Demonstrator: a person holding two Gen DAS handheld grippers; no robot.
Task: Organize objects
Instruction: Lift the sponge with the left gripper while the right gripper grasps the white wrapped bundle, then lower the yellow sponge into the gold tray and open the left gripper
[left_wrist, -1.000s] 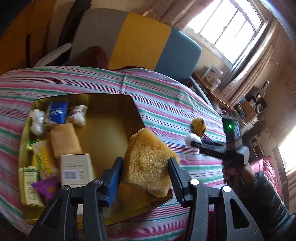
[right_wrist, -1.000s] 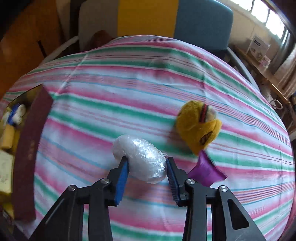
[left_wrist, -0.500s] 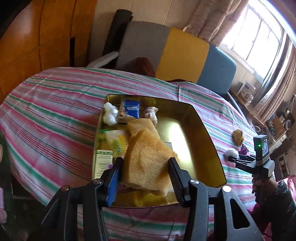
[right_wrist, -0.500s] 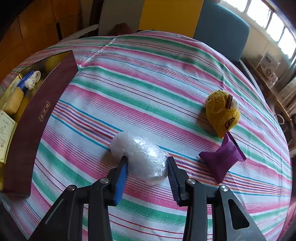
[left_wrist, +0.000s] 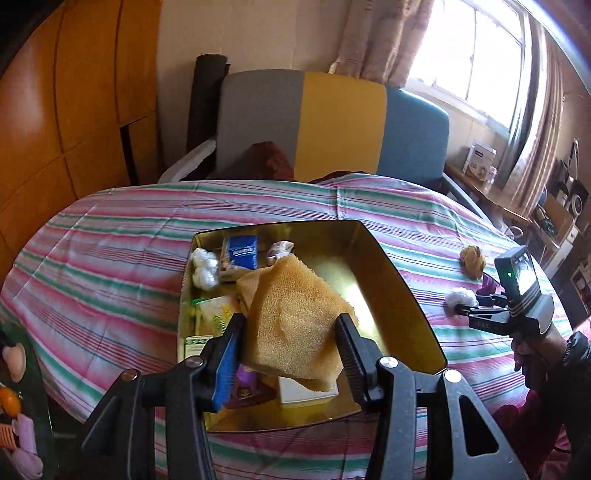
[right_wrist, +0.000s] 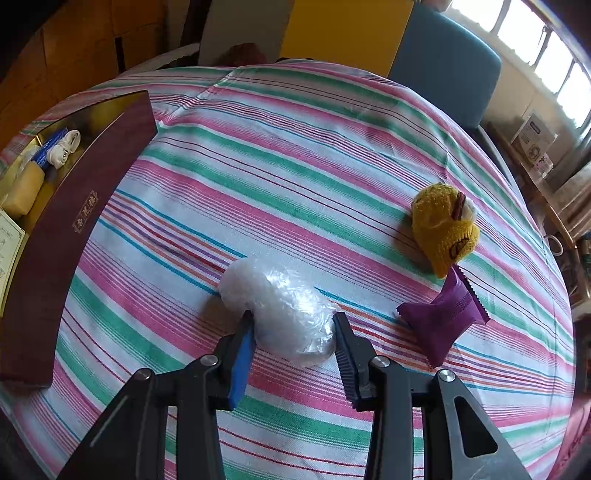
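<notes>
My left gripper (left_wrist: 290, 334) is shut on a yellow sponge (left_wrist: 295, 321) and holds it above the gold box (left_wrist: 391, 273), which holds several small packets. My right gripper (right_wrist: 293, 332) is shut on a white plastic-wrapped bundle (right_wrist: 277, 314) over the striped tablecloth (right_wrist: 295, 147); it also shows in the left wrist view (left_wrist: 460, 299). A yellow knitted toy (right_wrist: 443, 229) and a purple sachet (right_wrist: 439, 321) lie to the right of the bundle. The box's maroon side (right_wrist: 74, 229) is at the left of the right wrist view.
A grey, yellow and blue chair (left_wrist: 332, 122) stands behind the table. Wooden cabinets (left_wrist: 55, 110) are at the left. A cluttered side table (left_wrist: 554, 214) sits by the window at the right. Small toys (left_wrist: 14, 406) lie at the lower left.
My left gripper has lifted and pulled back with the sponge, so the whole box shows. My right gripper has risen a little with the white bundle.
</notes>
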